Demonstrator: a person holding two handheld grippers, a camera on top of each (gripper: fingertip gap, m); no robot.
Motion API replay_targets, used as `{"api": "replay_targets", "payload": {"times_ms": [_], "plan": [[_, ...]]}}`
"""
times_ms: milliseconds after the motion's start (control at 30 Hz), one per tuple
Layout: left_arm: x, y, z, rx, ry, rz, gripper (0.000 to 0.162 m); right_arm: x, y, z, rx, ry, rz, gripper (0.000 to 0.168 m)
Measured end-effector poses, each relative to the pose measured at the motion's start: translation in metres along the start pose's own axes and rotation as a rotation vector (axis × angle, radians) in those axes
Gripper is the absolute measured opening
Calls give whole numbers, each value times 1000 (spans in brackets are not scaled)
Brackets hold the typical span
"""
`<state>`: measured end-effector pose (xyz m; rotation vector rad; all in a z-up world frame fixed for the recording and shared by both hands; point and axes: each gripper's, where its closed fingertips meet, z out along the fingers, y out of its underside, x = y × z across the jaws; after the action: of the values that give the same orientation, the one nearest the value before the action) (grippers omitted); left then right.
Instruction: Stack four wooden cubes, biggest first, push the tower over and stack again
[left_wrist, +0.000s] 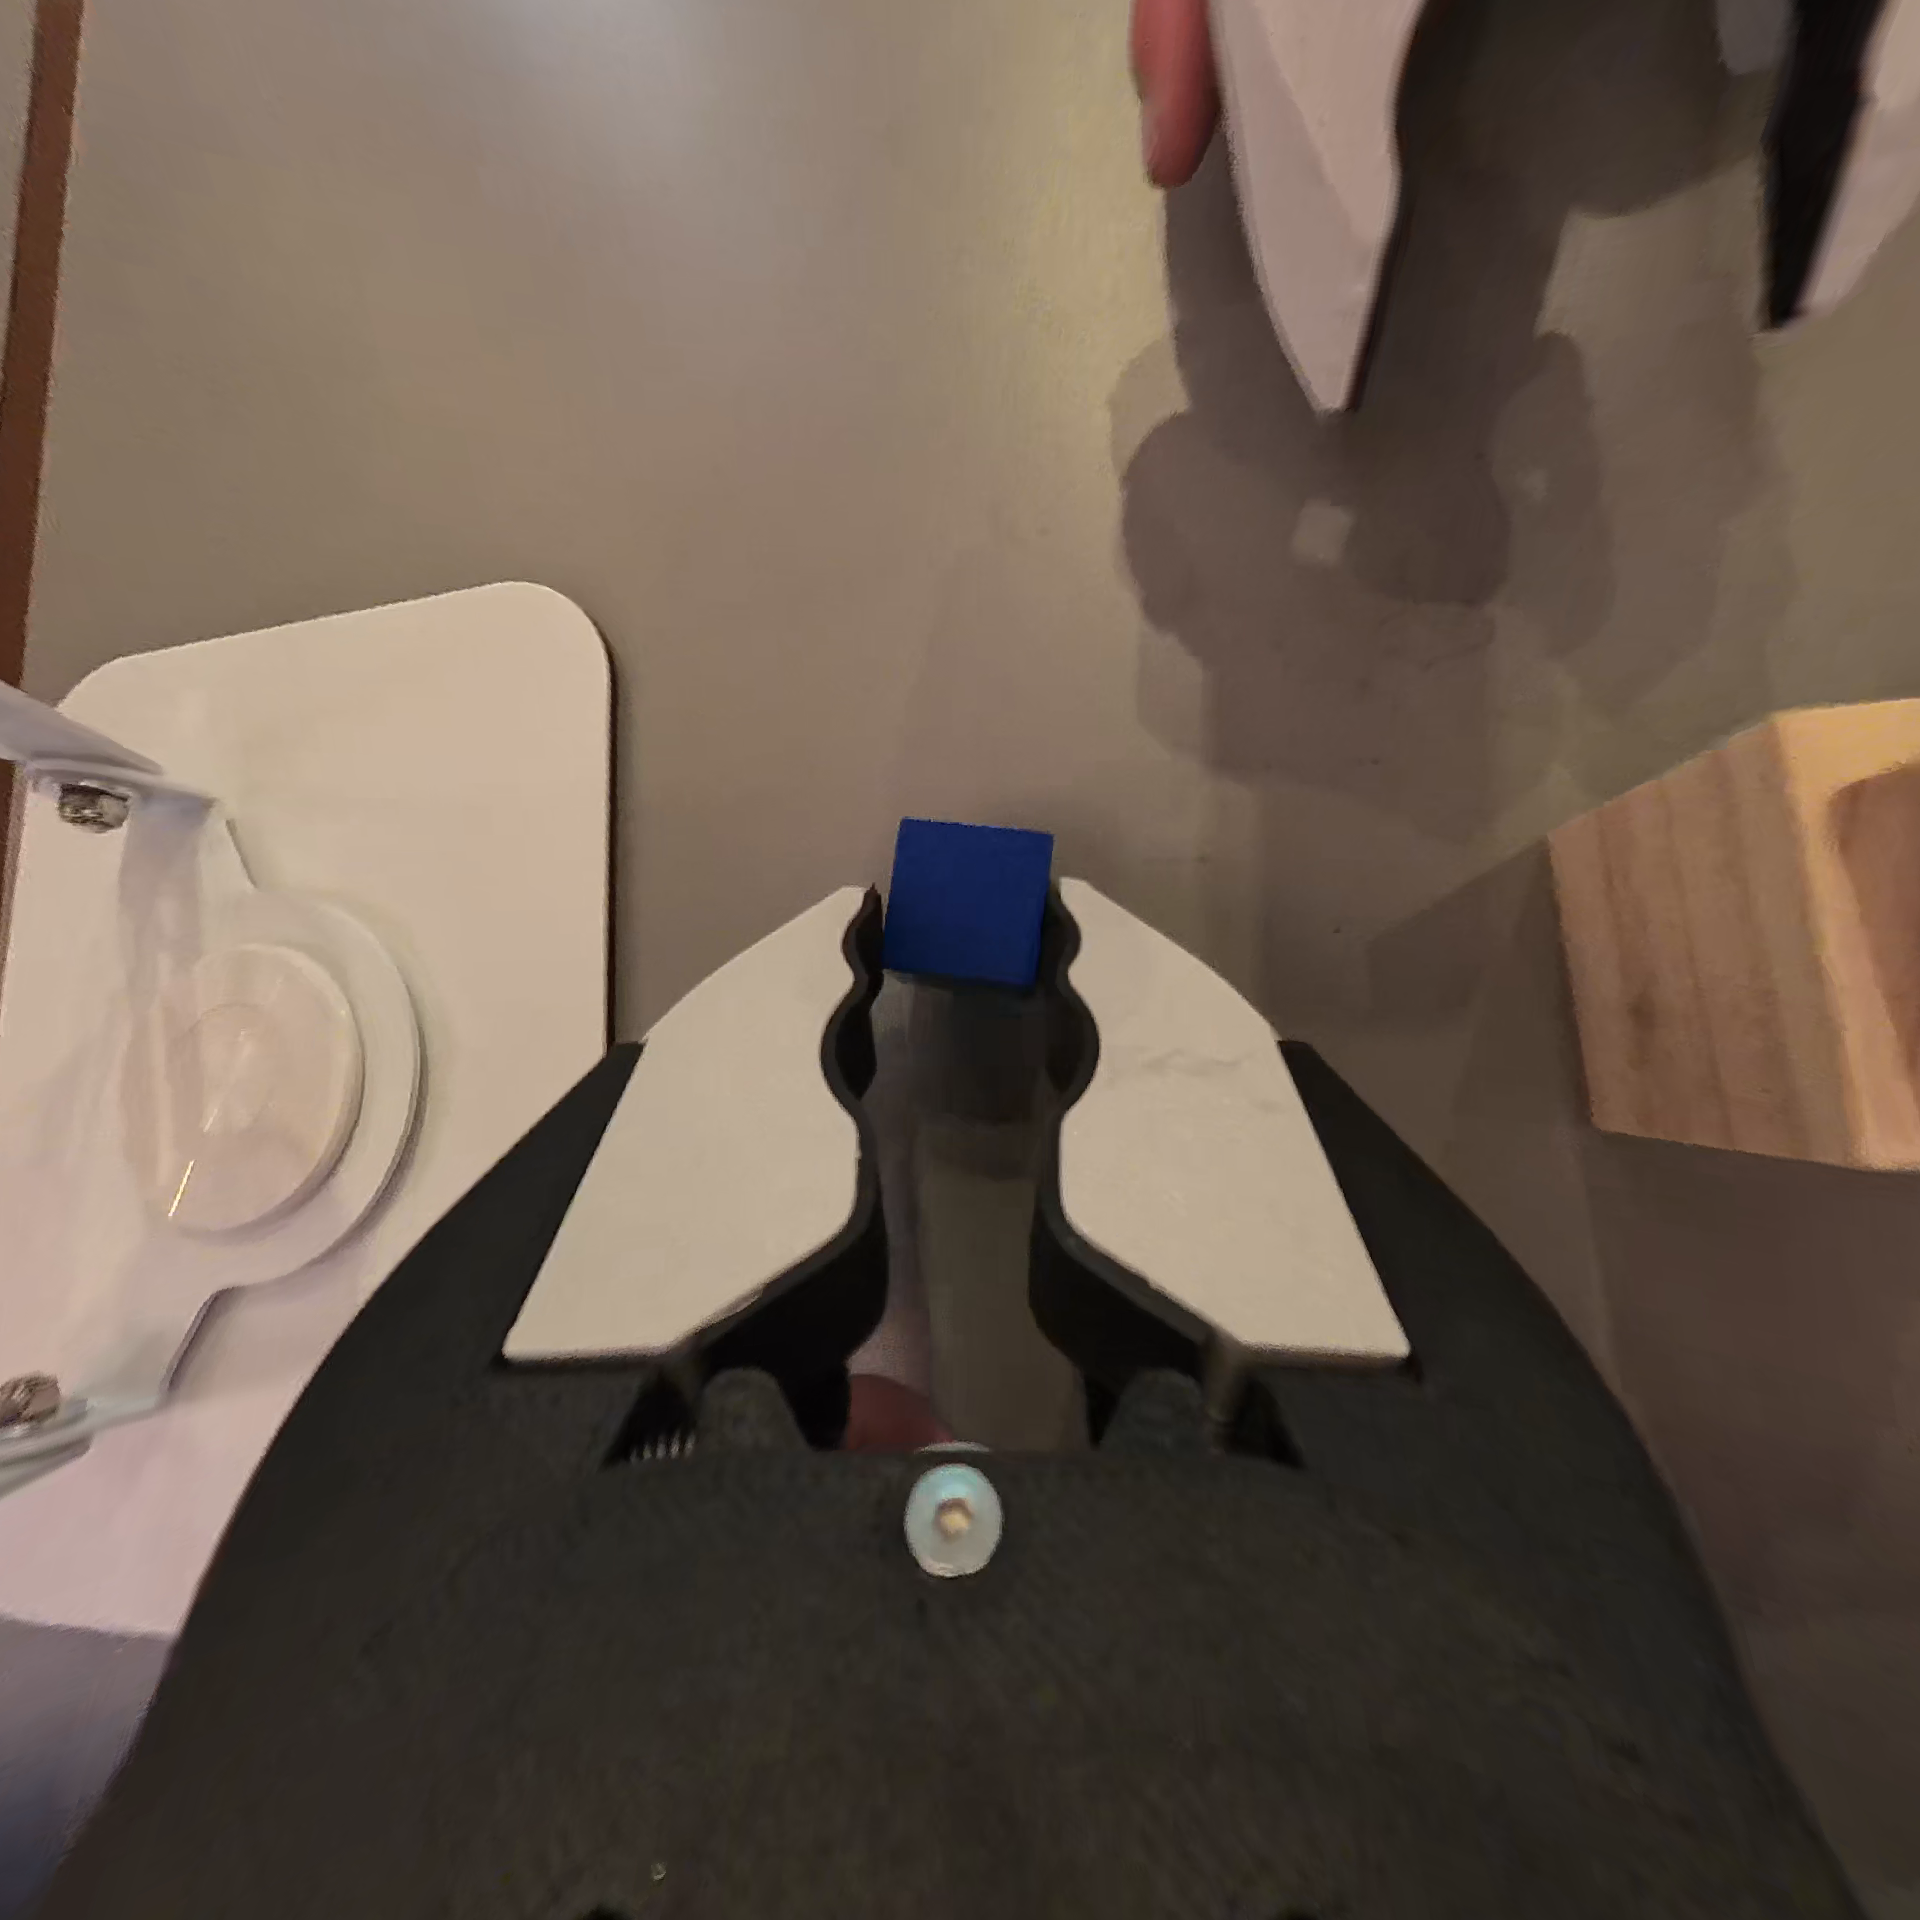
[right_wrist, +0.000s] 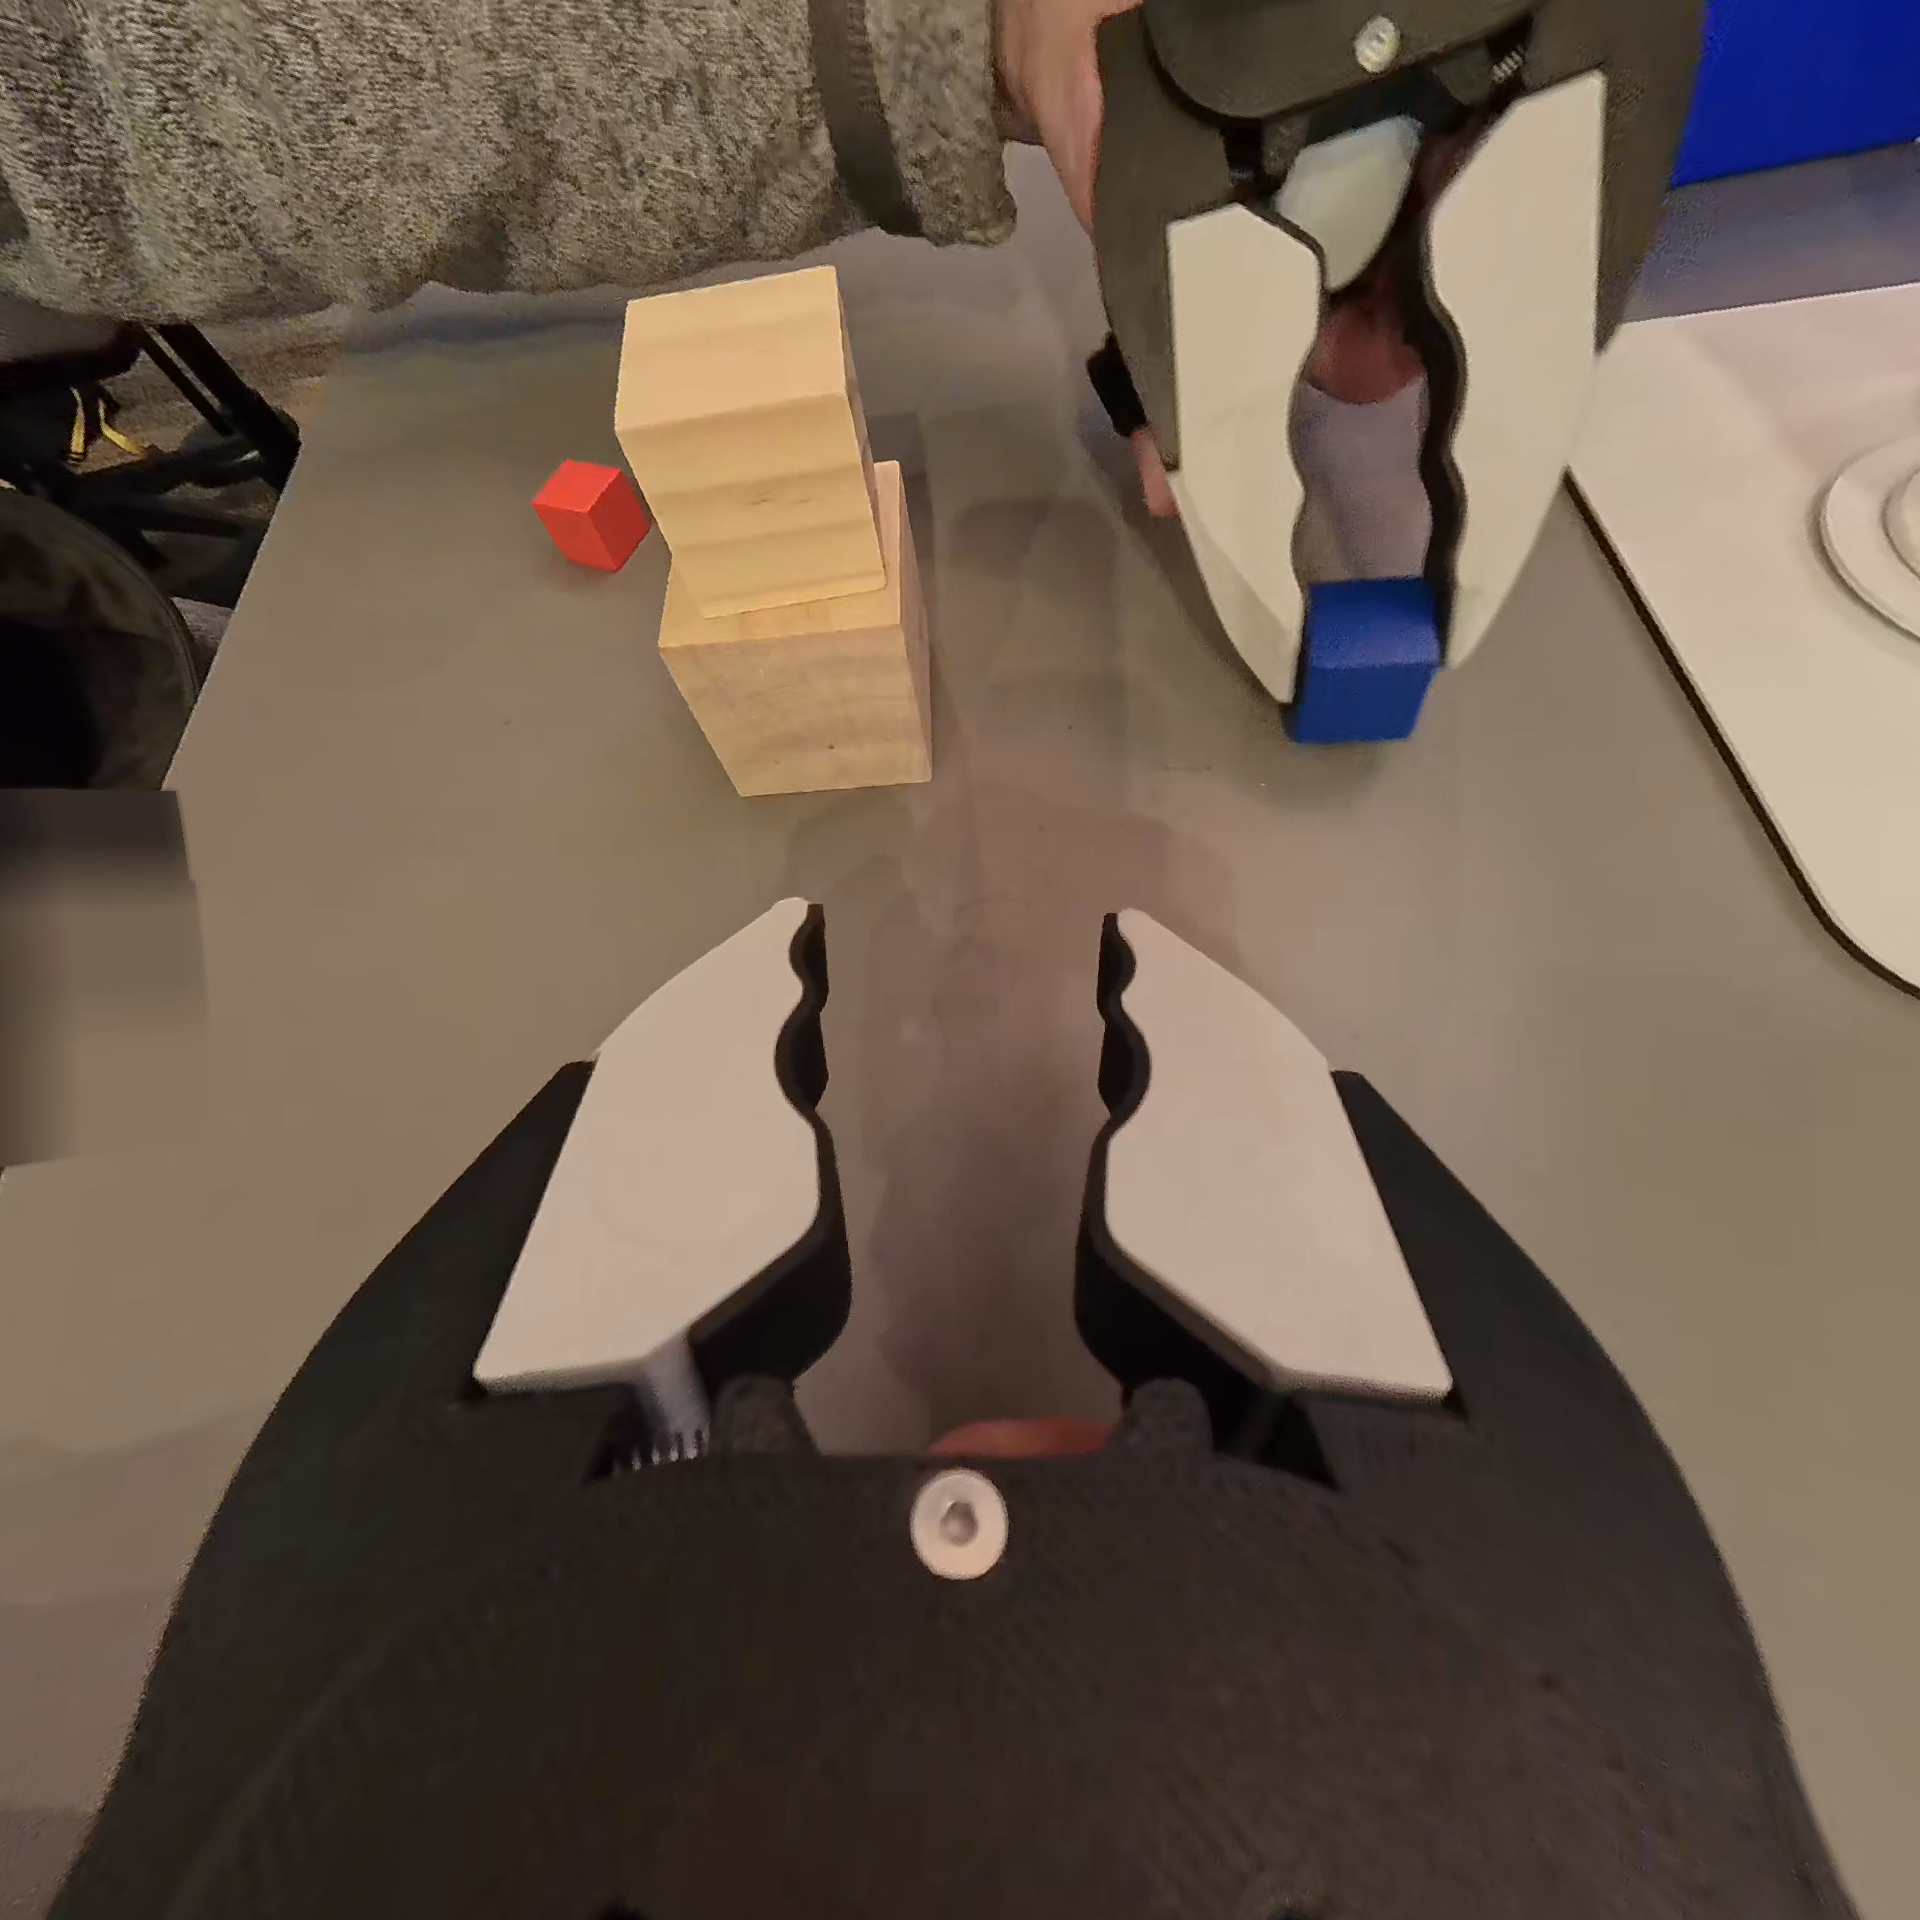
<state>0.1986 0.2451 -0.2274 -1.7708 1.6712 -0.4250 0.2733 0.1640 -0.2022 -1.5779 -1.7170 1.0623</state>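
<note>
My left gripper is shut on a small blue cube. In the right wrist view the left gripper points down and holds the blue cube at or just above the grey table. A large plain wooden cube stands on the table with a smaller plain wooden cube stacked on it, shifted to the left. The stack's edge shows in the left wrist view. A small red cube lies on the table left of the stack. My right gripper is open and empty, above the table in front of the stack.
A white board with a clear plastic mount and a suction cup lies left of my left gripper; it shows at the right in the right wrist view. A person's grey sleeve reaches across the far edge. The table's left edge is near the red cube.
</note>
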Motion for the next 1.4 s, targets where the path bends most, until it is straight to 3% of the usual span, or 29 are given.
{"api": "replay_targets", "payload": {"times_ms": [333, 500, 867, 1400], "plan": [[43, -45, -98, 134, -127, -68, 28, 0, -1, -1, 10, 11, -5, 49], [73, -64, -123, 123, -182, -78, 28, -1, 0, 1, 6, 7, -16, 48], [105, -62, -127, 170, -229, -222, 28, 0, -4, -3, 45, 6, -6, 46], [105, -70, -121, 147, -225, -260, 28, -1, -2, 0, 23, -3, -15, 46]]}}
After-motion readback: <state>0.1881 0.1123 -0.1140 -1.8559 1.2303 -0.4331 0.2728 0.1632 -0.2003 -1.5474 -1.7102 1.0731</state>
